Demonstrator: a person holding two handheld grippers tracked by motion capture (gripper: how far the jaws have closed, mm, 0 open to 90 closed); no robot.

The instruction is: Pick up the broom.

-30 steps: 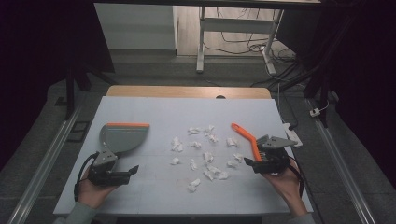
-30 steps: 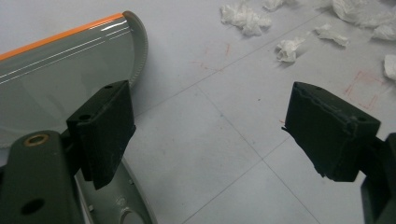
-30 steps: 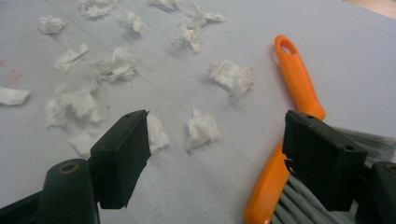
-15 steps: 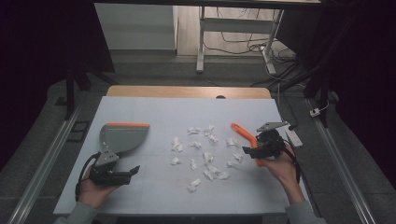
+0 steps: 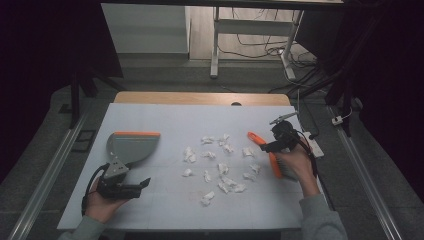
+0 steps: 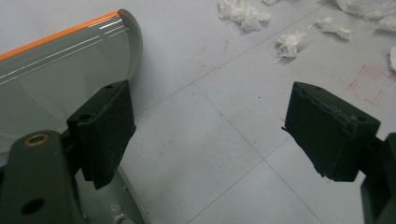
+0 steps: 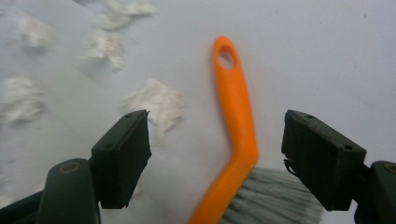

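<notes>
A: Where is the brush [image 7: 238, 135] found?

B: It is laid flat on the white table [image 5: 165, 120], at the right side, with its orange handle pointed far and left and its grey bristles near. The right gripper [image 7: 217, 154] is held just above it, jaws spread wide on either side of the handle, nothing clasped.

A: And the left gripper [image 6: 210, 135]?

B: It is kept near the left edge, jaws wide apart and empty, just beside the grey dustpan [image 5: 131, 146] with the orange lip. Crumpled paper scraps [image 5: 220, 167] are scattered between dustpan and brush.
</notes>
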